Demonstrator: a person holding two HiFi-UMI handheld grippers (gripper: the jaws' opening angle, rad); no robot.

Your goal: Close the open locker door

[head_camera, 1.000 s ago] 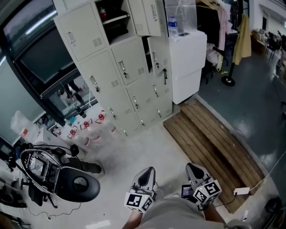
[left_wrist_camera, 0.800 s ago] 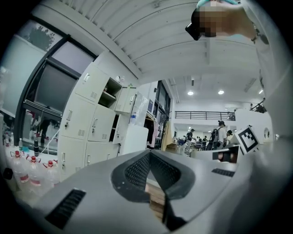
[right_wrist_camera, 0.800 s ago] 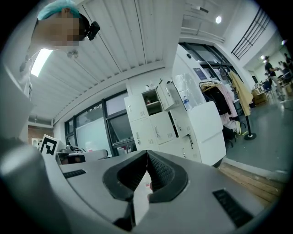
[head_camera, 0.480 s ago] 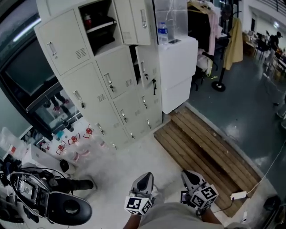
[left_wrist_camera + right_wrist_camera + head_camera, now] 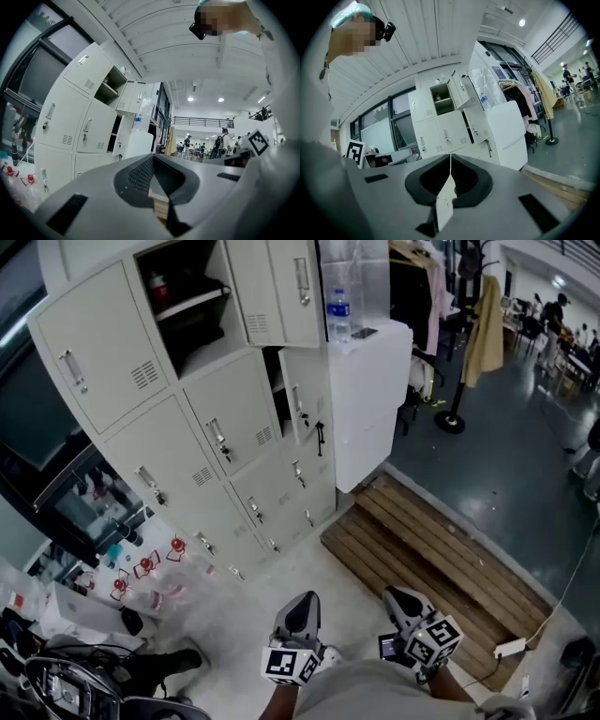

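The cream locker bank [image 5: 178,437] stands at the upper left of the head view. Its top-row door [image 5: 279,287] is swung wide open, showing a shelf with dark items [image 5: 183,306]. One row below, a second door [image 5: 302,395] is ajar. Both grippers are low in that view, far from the lockers: my left gripper [image 5: 298,613] and right gripper [image 5: 403,601], each shut and holding nothing. In the left gripper view the left gripper [image 5: 153,159] points toward the open door [image 5: 132,96]. From the right gripper [image 5: 450,157] the open door [image 5: 459,91] shows far ahead.
A white cabinet [image 5: 370,399] with a water bottle [image 5: 339,315] stands right of the lockers. A wooden pallet [image 5: 431,554] lies ahead on the right. Clear bottles with red labels [image 5: 150,563] sit by the locker base, and a scooter [image 5: 56,685] is at the bottom left.
The lockers have grown larger and slid down-left in the head view, and the scooter has mostly left the frame. Both grippers stay low and shut.
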